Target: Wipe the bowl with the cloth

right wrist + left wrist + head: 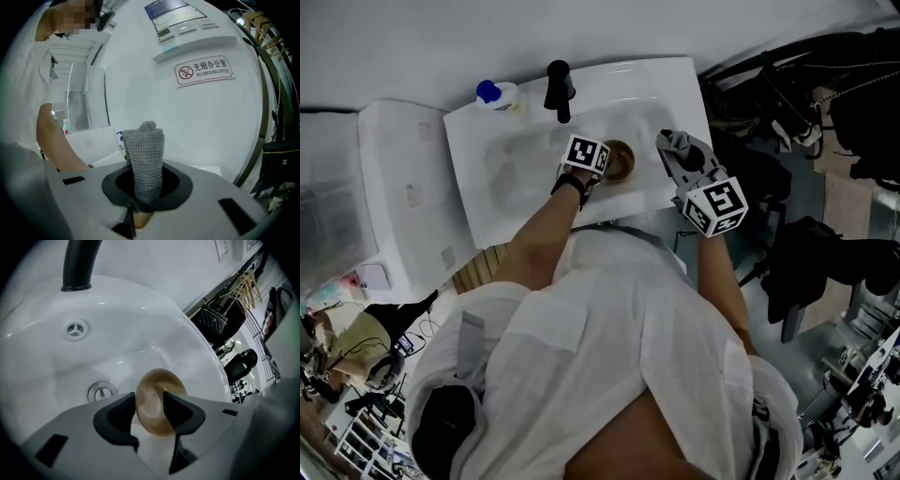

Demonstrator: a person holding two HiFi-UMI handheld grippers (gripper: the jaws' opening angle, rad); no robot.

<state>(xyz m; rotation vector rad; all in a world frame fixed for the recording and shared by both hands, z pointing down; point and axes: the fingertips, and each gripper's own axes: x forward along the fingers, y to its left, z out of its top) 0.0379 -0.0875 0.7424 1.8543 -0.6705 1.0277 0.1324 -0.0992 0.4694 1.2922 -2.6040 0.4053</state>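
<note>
A small brown bowl (619, 161) lies in the white sink (516, 159), right of the middle. In the left gripper view the bowl (157, 399) is tipped on its side between the spread jaws of my left gripper (149, 411). The jaws stand open and the pads do not press on the rim. My right gripper (680, 155) hovers over the sink's right edge, shut on a grey knitted cloth (680, 142). In the right gripper view the cloth (146, 159) stands up as a roll out of the shut right gripper (146, 187), away from the bowl.
A black faucet (560, 89) rises at the sink's back, with a blue-capped bottle (492, 94) to its left. The drain plug (101, 392) and overflow hole (76, 329) lie left of the bowl. A no-smoking sign (204, 70) hangs on the wall. Dark bags and gear crowd the right side.
</note>
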